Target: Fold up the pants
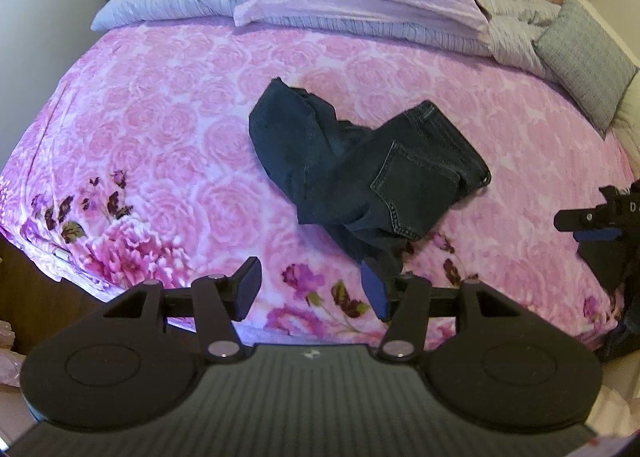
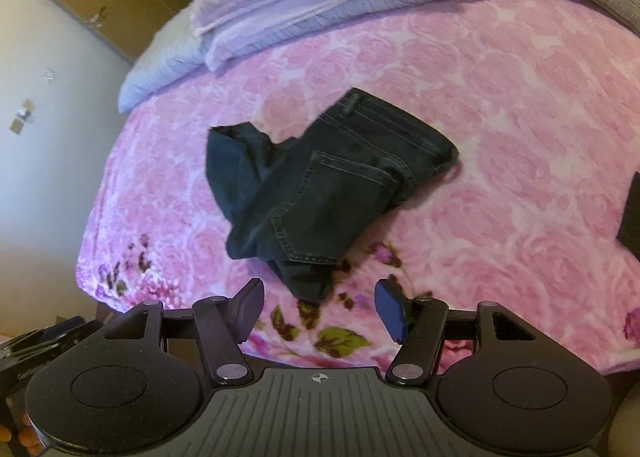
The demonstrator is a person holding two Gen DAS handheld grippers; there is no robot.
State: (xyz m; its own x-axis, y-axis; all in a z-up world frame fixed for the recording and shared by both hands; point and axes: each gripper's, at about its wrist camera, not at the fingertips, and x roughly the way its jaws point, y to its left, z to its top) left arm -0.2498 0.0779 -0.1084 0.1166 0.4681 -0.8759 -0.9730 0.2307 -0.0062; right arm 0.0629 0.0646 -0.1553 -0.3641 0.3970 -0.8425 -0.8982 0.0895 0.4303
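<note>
Only the left wrist view shows the right tool (image 1: 592, 223) beside the pants (image 1: 360, 173).

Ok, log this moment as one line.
stage: approach | pants: crumpled on pink floral blanket, unheld | left gripper: open, empty | right gripper: open, empty

No legible text, labels or numbers

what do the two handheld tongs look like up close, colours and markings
Both the left tongs and right tongs are matte black: a ribbed centre plate with a small crosshair mark, two round discs at the sides, linkage bars on silver pivots. Each has one dark finger pad and one blue pad.
</note>
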